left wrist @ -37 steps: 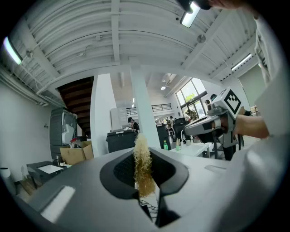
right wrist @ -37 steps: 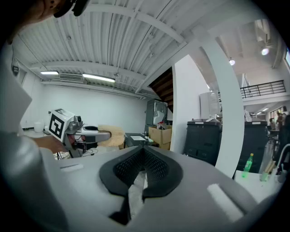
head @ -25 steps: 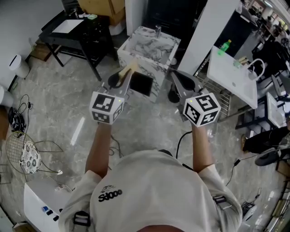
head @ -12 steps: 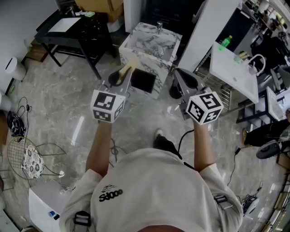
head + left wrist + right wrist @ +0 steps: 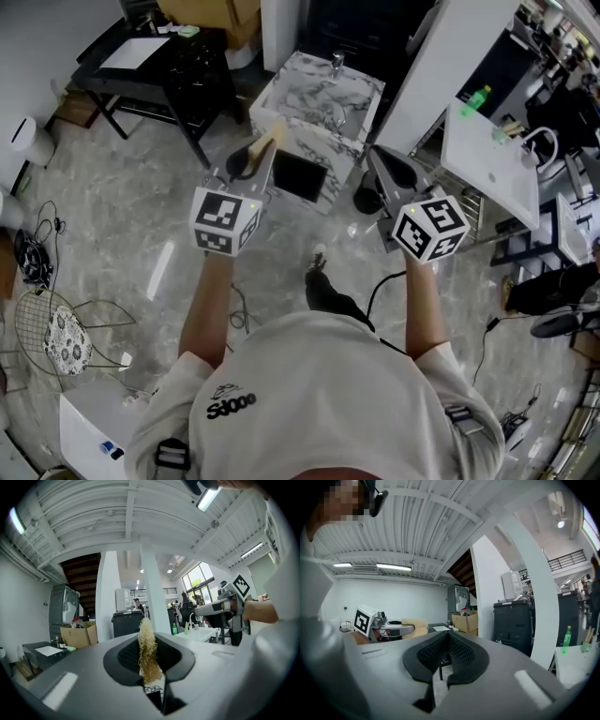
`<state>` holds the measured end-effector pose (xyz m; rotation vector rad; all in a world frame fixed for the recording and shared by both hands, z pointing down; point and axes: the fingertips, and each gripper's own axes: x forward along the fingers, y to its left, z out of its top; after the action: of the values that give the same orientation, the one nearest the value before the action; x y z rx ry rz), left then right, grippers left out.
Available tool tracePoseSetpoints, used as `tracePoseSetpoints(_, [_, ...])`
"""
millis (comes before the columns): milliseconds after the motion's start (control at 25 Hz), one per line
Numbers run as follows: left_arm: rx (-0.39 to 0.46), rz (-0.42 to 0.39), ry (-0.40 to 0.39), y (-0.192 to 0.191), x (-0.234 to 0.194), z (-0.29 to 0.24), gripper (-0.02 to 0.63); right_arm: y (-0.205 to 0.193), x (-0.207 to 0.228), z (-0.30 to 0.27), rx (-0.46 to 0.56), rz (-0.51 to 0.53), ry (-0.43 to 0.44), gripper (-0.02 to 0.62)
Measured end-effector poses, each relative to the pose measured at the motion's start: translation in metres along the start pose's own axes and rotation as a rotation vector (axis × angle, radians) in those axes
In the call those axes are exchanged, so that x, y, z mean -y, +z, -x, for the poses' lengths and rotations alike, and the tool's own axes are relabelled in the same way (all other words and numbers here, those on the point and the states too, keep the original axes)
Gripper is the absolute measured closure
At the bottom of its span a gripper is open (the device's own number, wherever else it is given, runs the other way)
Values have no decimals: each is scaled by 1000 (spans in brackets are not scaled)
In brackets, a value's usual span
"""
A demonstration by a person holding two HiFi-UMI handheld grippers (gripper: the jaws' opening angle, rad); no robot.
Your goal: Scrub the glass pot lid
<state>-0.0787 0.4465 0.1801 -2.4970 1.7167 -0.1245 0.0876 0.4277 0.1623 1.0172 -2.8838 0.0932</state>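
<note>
The left gripper (image 5: 246, 161) is clamped on a straw-yellow fibrous scrubbing pad (image 5: 147, 654) that stands upright past its tips, probably so that the pad's free end can be pressed to a surface. The right gripper (image 5: 384, 171), level with it and well apart to its right, has its jaws drawn together on nothing, likely kept free for steadying. The glass pot lid shows in no view; ahead of both grippers stands a white marble-veined table (image 5: 309, 98), perhaps where the scrubbing happens.
</note>
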Motion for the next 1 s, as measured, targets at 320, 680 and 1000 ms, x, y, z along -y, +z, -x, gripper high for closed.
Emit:
tracePoseSetpoints(320, [-62,-3,44,-19,-36,-69,554,0,62,-65,13,-23,29,592])
tracePoseSetpoints(680, [-79,5,70,-27,-72,-169,554,0,149,-138,-14,-26,53,592])
tracePoseSetpoints(1000, [-104,-3,79,-25,-100,-247,554,12,218,-193,-20,-20,59,592])
